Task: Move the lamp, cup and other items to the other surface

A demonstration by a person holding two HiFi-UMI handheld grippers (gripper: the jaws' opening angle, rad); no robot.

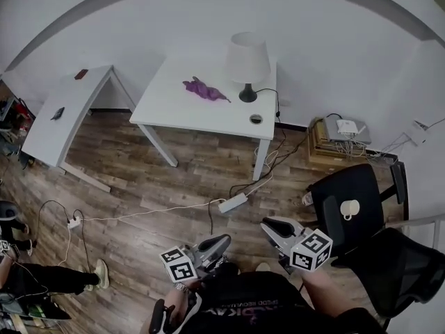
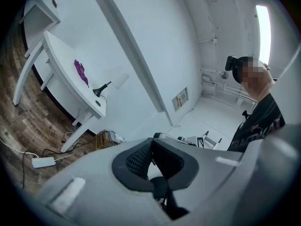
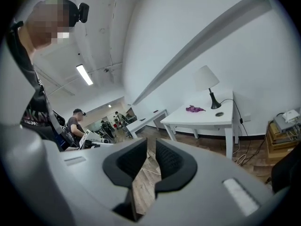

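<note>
White table (image 1: 174, 106) bears lamp (image 1: 247, 60) and purple cloth (image 1: 204, 88) above wood floor (image 1: 188, 181).

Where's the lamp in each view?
Head view: lamp at top centre, on the white table.
Left gripper view: lamp left of centre, looking tilted.
Right gripper view: lamp right of centre.
Shared landmark: purple cloth beside it on that table.
</note>
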